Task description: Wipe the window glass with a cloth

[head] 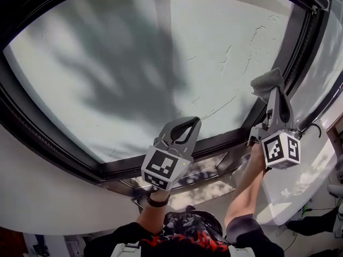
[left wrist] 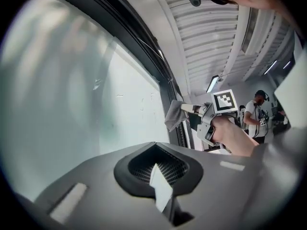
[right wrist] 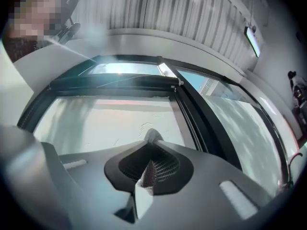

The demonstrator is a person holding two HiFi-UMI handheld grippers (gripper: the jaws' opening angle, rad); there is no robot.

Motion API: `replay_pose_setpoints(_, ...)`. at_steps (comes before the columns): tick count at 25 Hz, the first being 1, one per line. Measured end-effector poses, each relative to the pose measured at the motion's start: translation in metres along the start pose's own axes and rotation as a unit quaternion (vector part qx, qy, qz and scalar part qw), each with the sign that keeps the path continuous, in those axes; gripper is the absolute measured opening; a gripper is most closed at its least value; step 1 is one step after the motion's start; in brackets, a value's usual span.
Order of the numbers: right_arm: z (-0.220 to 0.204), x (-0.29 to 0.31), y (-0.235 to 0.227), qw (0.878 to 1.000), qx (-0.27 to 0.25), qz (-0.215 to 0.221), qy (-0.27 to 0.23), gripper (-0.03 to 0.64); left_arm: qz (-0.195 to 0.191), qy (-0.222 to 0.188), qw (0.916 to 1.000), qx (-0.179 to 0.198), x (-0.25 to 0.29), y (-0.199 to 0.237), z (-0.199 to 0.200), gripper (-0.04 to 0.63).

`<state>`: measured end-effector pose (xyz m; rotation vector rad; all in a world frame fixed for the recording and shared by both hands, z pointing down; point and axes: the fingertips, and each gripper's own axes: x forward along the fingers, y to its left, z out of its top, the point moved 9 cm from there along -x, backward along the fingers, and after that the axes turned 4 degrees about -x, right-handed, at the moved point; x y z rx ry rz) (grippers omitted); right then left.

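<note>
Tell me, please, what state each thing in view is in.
Left gripper: shut, nothing between the jaws.
Right gripper: shut on the cloth.
Cloth: bunched, held up near the pane's right edge.
Window glass: marked with streaks and smears.

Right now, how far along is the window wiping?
The cloth is already gripped in the right tool, up at the right edge of the glass. Streaks show only near it, so wiping looks barely begun and most of the glass is left. The left tool is shut, empty.
</note>
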<state>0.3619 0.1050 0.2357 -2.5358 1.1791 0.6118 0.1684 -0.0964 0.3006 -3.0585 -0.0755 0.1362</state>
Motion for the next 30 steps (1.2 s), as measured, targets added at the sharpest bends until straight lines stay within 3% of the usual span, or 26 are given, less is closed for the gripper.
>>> replay_pose_setpoints(5,-0.024,0.013,0.059,0.993,0.037,0.11,0.009,0.017,0.06,0.002,0.9982,0.001,-0.029,0.014,-0.005,0.017)
replay_pose_setpoints(8,-0.044,0.021,0.118,0.982,0.052,0.18,0.023,0.017,0.107,0.003,0.9943,-0.004,-0.06,0.034,-0.008,0.017)
replay_pose_setpoints(14,-0.088,0.009,0.226,0.958,0.062,0.269,0.077,0.017,0.192,0.016,0.9811,-0.015,-0.134,0.064,-0.017,0.017)
replay_pose_setpoints(18,-0.105,-0.001,0.255,0.949,0.063,0.291,0.1,0.017,0.223,0.023,0.9745,-0.016,-0.159,0.075,-0.019,0.017)
replay_pose_setpoints(23,-0.119,-0.012,0.269,0.944,0.07,0.306,0.106,0.017,0.234,0.029,0.9717,-0.01,-0.169,0.075,-0.023,0.017)
replay_pose_setpoints(30,-0.128,-0.017,0.274,0.94,0.056,0.319,0.108,0.015,0.237,-0.009,0.9714,-0.011,-0.173,0.077,-0.019,0.017)
